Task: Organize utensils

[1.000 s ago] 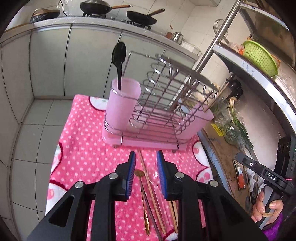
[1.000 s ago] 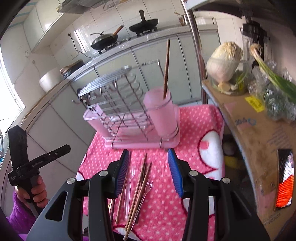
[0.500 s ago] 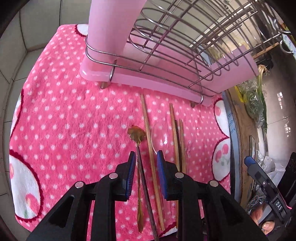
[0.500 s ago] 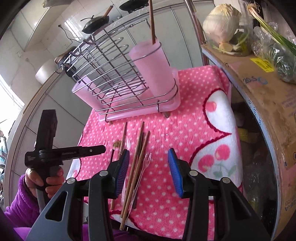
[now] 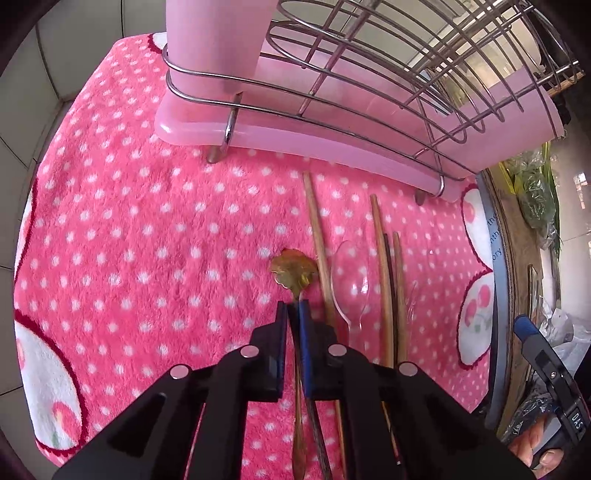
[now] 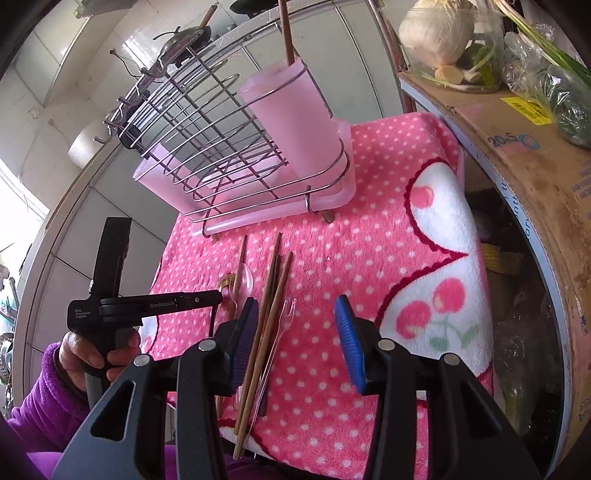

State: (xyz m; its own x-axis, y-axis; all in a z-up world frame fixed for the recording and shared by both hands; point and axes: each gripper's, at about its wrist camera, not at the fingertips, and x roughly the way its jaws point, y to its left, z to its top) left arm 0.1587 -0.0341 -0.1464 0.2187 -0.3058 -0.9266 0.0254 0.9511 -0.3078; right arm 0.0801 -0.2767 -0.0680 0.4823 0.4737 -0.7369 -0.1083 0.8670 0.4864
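Observation:
My left gripper (image 5: 293, 308) is shut on the thin handle of a gold spoon (image 5: 293, 272) with a scalloped bowl, which lies on the pink dotted cloth (image 5: 147, 229). Beside it lie wooden chopsticks (image 5: 317, 236), a clear plastic spoon (image 5: 349, 280) and a clear plastic fork (image 6: 286, 317). My right gripper (image 6: 295, 332) is open and empty above the chopsticks (image 6: 275, 291). The wire rack (image 6: 207, 125) holds a pink cup (image 6: 295, 122) with one chopstick (image 6: 286, 33) standing in it. The left gripper also shows in the right wrist view (image 6: 218, 295).
A cardboard-topped shelf (image 6: 524, 147) with cabbage (image 6: 436, 33) and greens stands to the right of the cloth. Grey cabinets and a stove with pans (image 6: 184, 35) lie behind the rack. The cloth's front edge (image 6: 332, 458) is close to me.
My left gripper has dropped down to the cloth and closed on the gold spoon's handle. My right gripper has tilted down over the chopsticks and stays open.

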